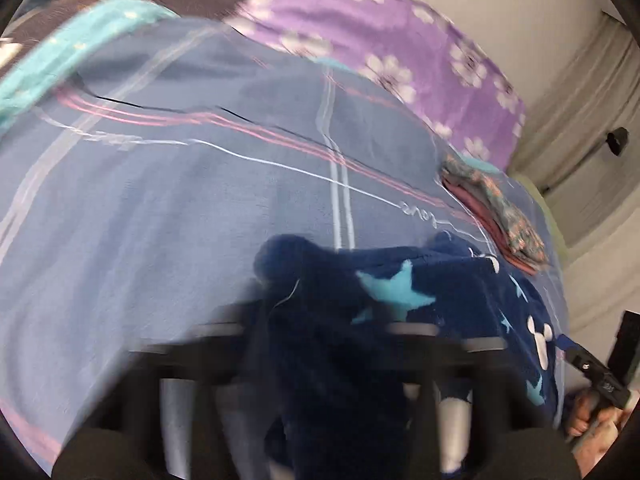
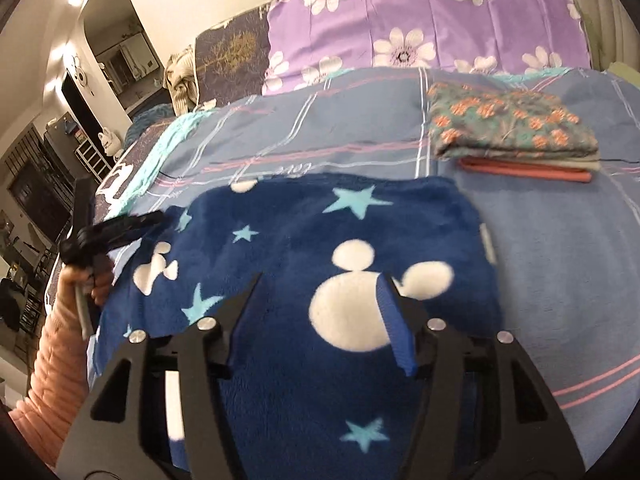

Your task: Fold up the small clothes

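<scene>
A navy fleece garment [image 2: 320,248] with white mouse heads and light-blue stars lies on the blue plaid bedsheet [image 2: 560,280]. My right gripper [image 2: 320,280] hovers over its near part, jaws wide open and empty. In the left wrist view the garment [image 1: 360,320] bunches up between and over my left gripper [image 1: 332,336], whose blurred fingers look closed on its edge. The left gripper also shows in the right wrist view [image 2: 152,218] at the garment's left edge. The right gripper shows in the left wrist view [image 1: 568,346] at the far right.
A stack of folded clothes [image 2: 512,132], floral piece on top, sits on the bed at the back right. A purple flowered cover [image 2: 420,20] lies behind. A teal cloth [image 2: 160,152] lies at the left. Room furniture stands left of the bed.
</scene>
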### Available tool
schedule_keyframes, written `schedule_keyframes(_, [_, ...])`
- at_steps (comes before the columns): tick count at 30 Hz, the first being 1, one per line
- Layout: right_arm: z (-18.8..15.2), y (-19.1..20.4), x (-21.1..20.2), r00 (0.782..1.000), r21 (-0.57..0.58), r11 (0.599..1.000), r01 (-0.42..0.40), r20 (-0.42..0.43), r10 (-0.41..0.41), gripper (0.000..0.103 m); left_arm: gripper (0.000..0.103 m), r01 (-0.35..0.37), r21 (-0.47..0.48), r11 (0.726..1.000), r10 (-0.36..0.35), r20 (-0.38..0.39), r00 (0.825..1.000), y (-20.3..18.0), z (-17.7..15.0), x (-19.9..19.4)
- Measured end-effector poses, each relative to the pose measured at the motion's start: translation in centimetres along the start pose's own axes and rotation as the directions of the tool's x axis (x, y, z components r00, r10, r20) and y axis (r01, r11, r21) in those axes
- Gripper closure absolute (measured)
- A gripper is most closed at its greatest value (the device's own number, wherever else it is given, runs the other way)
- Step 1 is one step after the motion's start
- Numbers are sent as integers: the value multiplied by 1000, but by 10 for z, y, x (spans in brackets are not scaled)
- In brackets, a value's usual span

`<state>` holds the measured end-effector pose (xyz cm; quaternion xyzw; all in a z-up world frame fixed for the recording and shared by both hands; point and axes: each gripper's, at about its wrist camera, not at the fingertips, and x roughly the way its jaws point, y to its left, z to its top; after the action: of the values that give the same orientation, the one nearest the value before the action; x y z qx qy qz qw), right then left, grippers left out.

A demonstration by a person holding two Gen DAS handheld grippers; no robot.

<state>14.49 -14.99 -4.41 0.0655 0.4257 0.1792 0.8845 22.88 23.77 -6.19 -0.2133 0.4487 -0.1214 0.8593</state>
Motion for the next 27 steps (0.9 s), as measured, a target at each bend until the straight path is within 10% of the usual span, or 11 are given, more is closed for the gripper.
schedule_keyframes(3, [-15,-7,21,997,3,998,66,-47,-66,38,99,110,134,985,-129,139,982,-28,-8,-33])
schedule_keyframes(5, [-32,-10,30,997,-39,997,72,-16,-73,38,98,221,271,937,-291,254,922,-52,-24,-80])
schedule_keyframes(8, [-46,5,29,989,-129,981,146,51,-140,37,98,189,418,889,-355,365,861,-76,-42,-126])
schedule_keyframes(12, [-49,13,32,981,-164,968,190,53,-184,36,94,8,347,938,-153,393,907,-65,-30,-112])
schedule_keyframes(16, [-51,8,29,985,-141,976,169,56,-162,36,77,-200,181,963,153,246,957,-18,-21,-52])
schedule_keyframes(21, [-52,8,29,985,-144,975,170,60,-163,36,49,-62,67,996,45,224,974,7,-54,-79])
schedule_keyframes(27, [-50,8,30,985,-144,975,169,57,-162,36,47,62,114,992,-84,198,977,-9,-120,-121])
